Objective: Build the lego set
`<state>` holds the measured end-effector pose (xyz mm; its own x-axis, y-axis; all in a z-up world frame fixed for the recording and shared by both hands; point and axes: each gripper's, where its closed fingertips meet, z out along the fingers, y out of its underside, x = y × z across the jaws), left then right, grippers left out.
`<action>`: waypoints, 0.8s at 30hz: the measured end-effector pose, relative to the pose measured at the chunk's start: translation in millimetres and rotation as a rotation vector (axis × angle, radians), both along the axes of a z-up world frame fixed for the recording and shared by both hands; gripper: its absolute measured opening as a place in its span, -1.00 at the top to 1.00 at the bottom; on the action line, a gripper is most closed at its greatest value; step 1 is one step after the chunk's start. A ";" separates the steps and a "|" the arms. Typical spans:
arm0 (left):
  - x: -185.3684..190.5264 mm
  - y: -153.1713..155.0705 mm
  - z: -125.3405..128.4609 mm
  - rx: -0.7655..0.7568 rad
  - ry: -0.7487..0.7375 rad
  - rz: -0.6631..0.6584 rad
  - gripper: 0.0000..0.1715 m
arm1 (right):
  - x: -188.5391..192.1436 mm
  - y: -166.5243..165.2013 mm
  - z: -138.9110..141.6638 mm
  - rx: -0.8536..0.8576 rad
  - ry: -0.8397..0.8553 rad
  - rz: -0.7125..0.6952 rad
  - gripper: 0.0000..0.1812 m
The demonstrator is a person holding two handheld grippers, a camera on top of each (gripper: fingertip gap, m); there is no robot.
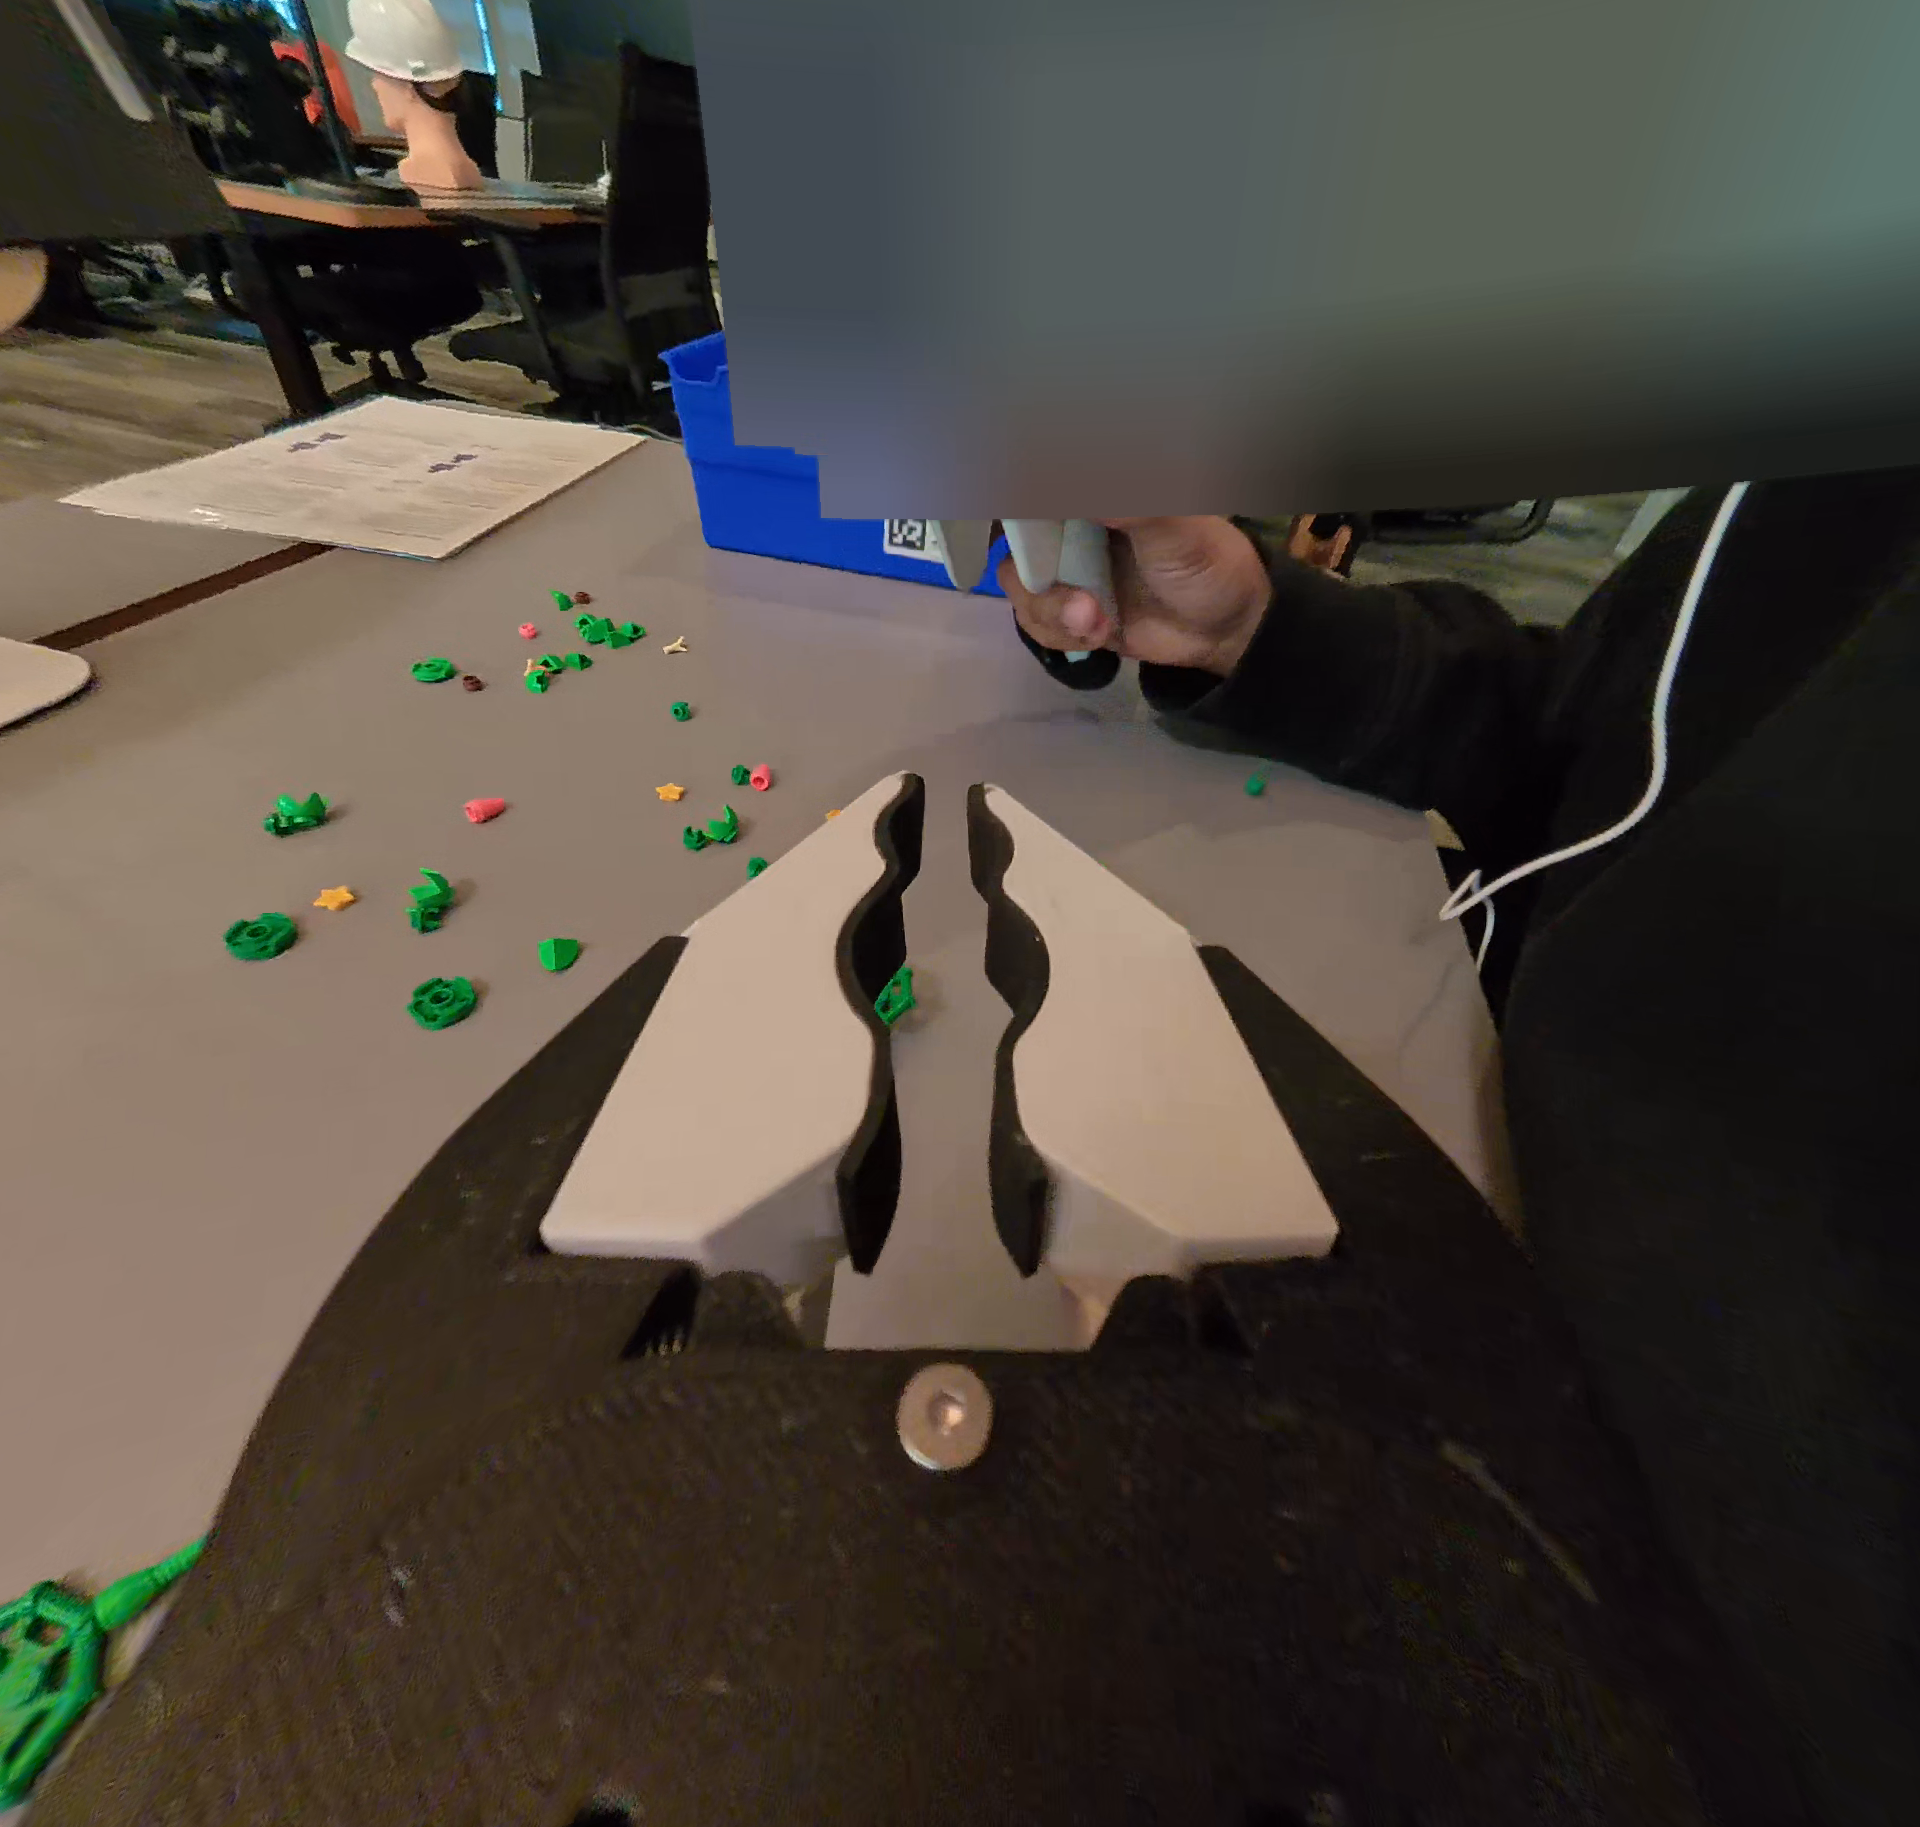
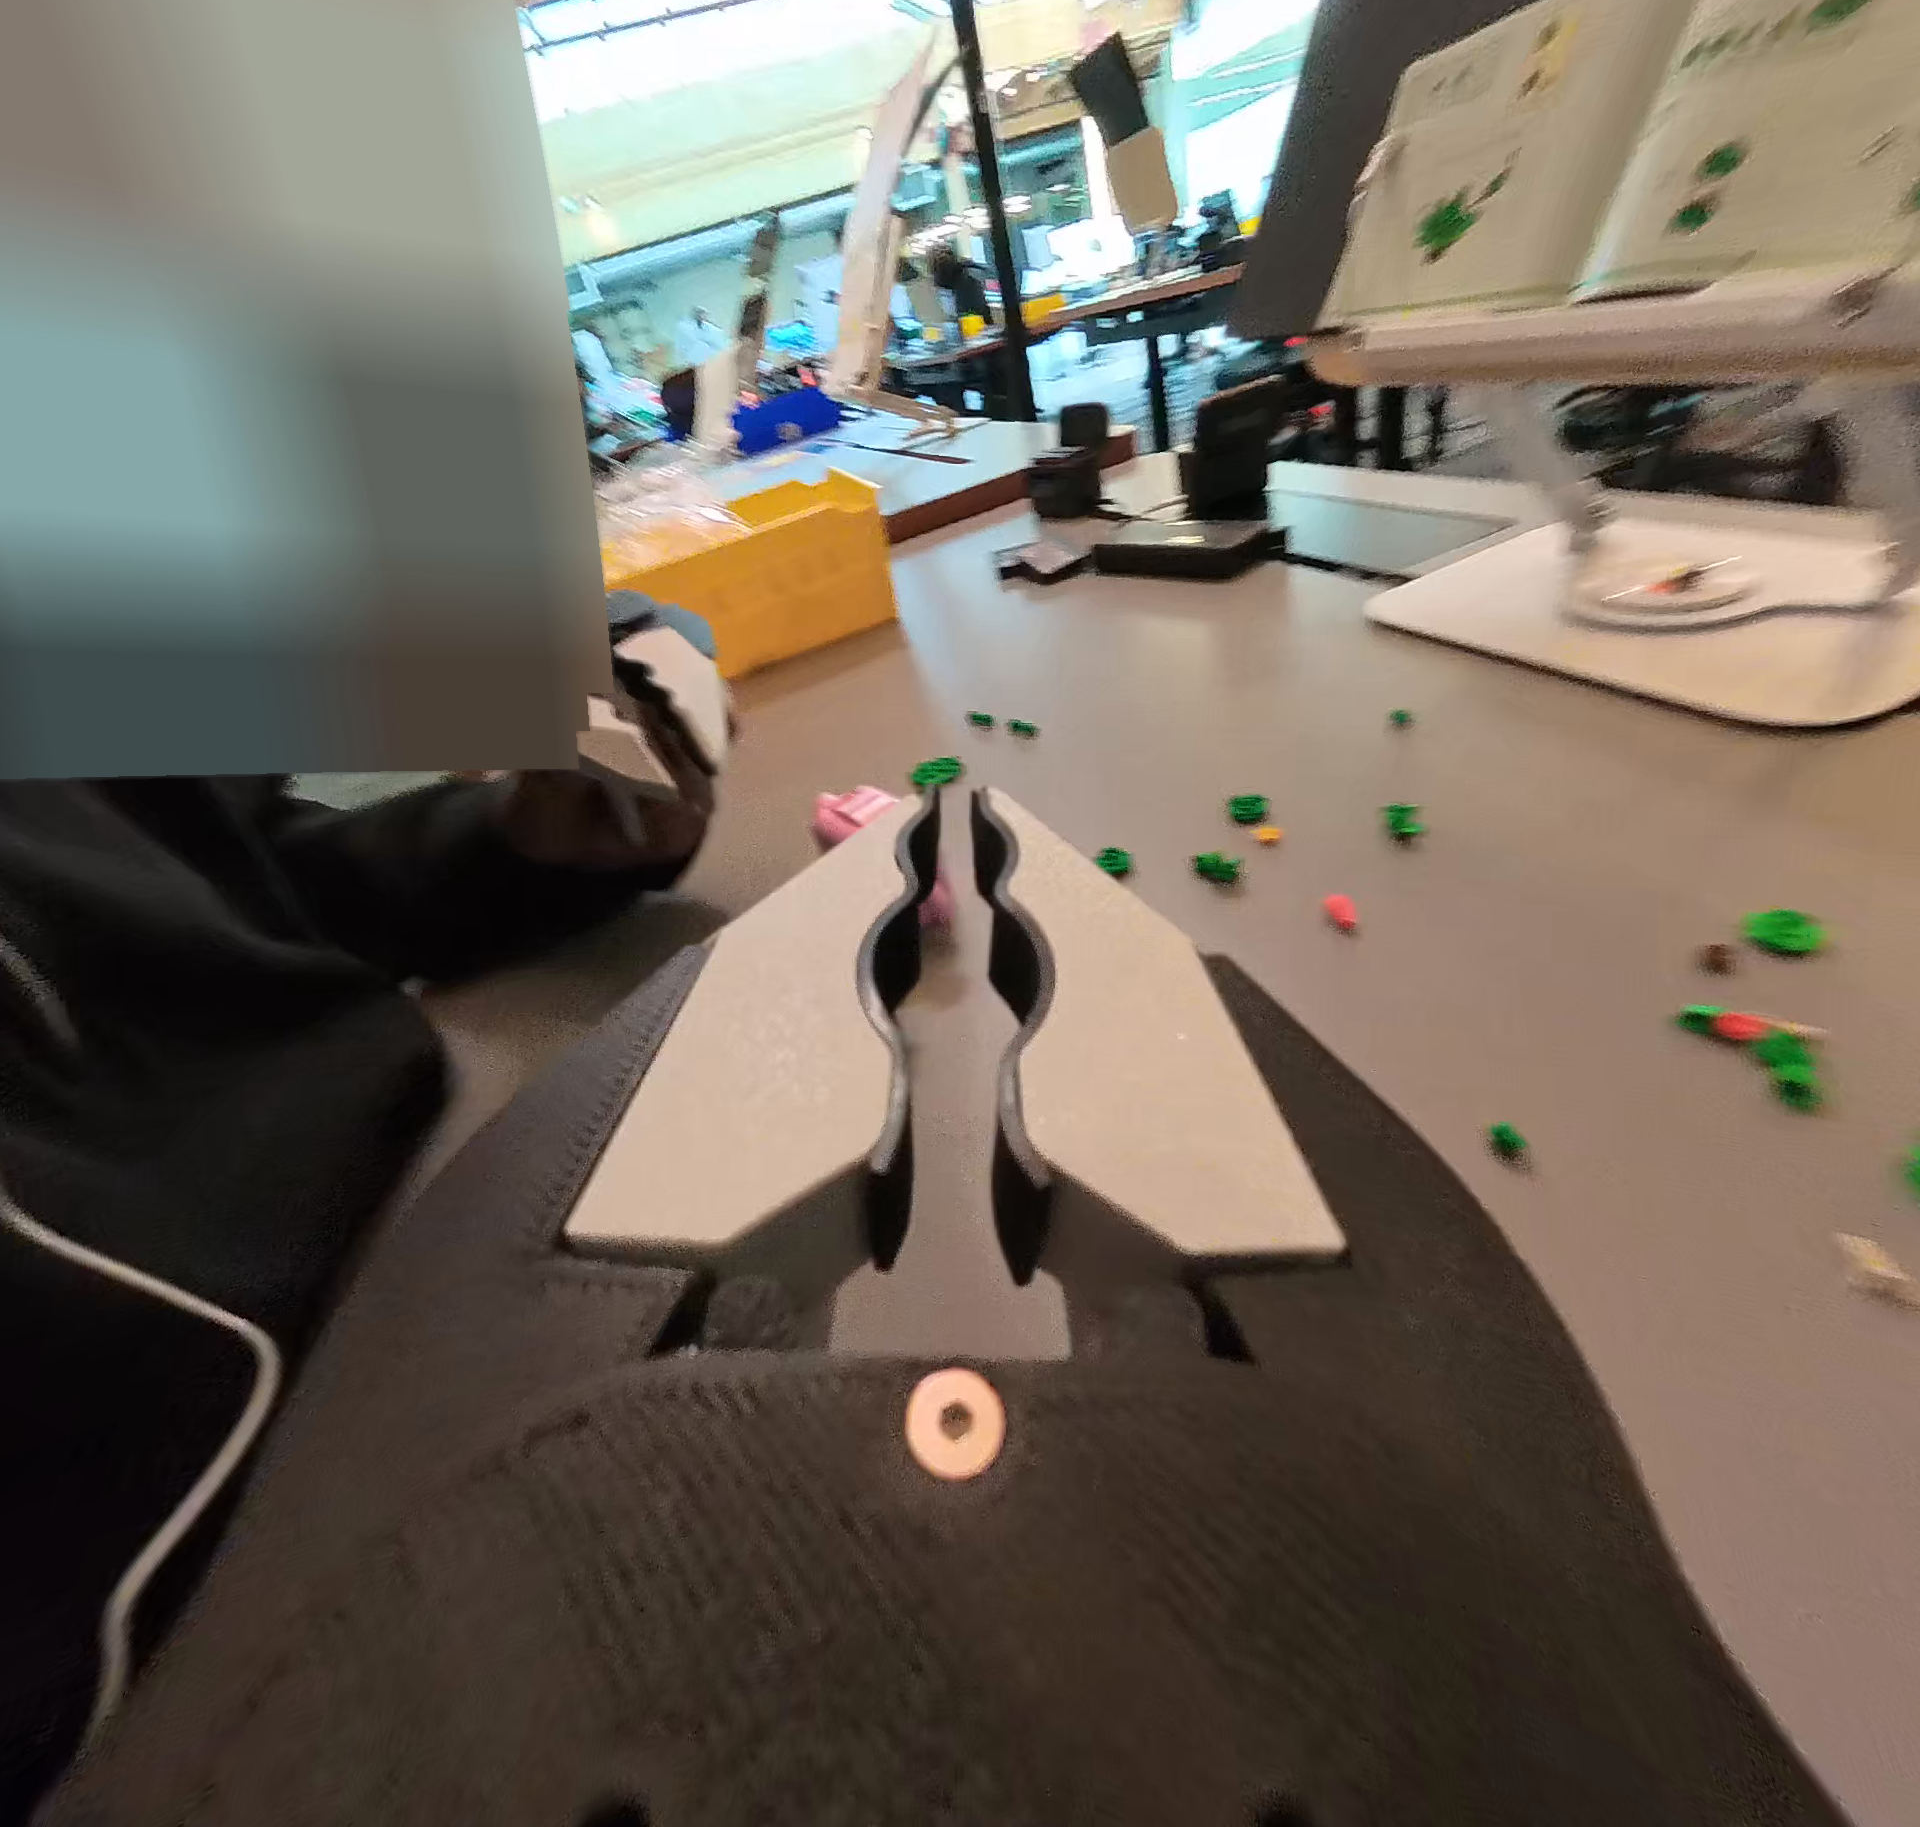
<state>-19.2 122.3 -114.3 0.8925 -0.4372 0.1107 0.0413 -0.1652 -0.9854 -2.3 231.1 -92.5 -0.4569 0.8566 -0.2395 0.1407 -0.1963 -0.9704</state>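
Observation:
Small green, pink and yellow lego pieces [image 1: 436, 894] lie scattered on the grey table [image 1: 156, 1154]. My left gripper [image 1: 945, 801] hovers low over the table with only a narrow gap between its jaws. It holds nothing; a small green piece [image 1: 896, 996] shows through the gap on the table below. My right gripper [image 2: 956, 806] is also narrowly open and empty. A pink piece [image 2: 854, 809] lies on the table under its tip and shows through the gap. Scattered pieces also show in the right wrist view [image 2: 1782, 930]. A larger green assembly [image 1: 52, 1663] sits at the lower left.
An open instruction booklet [image 2: 1621, 115] rests on a white stand [image 2: 1662, 655] at the right. A blue bin [image 1: 748, 489] and printed sheets [image 1: 353, 478] lie at the far table edge. A yellow bin [image 2: 790, 572] stands beyond. The person's dark sleeve [image 1: 1403, 686] lies across the table. Some 12 centimetres of space lies between my two pairs of fingers. To the larger green assembly [image 1: 52, 1663]: left tips about 20 centimetres, right tips about 30 centimetres.

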 end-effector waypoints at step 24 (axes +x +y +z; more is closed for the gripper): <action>-3.3 -2.5 4.9 0.005 -0.132 -0.023 0.94 | 179.9 4.5 -128.0 0.355 -0.601 -0.221 0.83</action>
<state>-22.5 119.8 -109.5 0.8602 -0.4581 0.2242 0.1671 -0.1623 -0.9725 177.5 235.6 -220.5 -0.1415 0.9863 -0.0850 0.6624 0.0305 -0.7485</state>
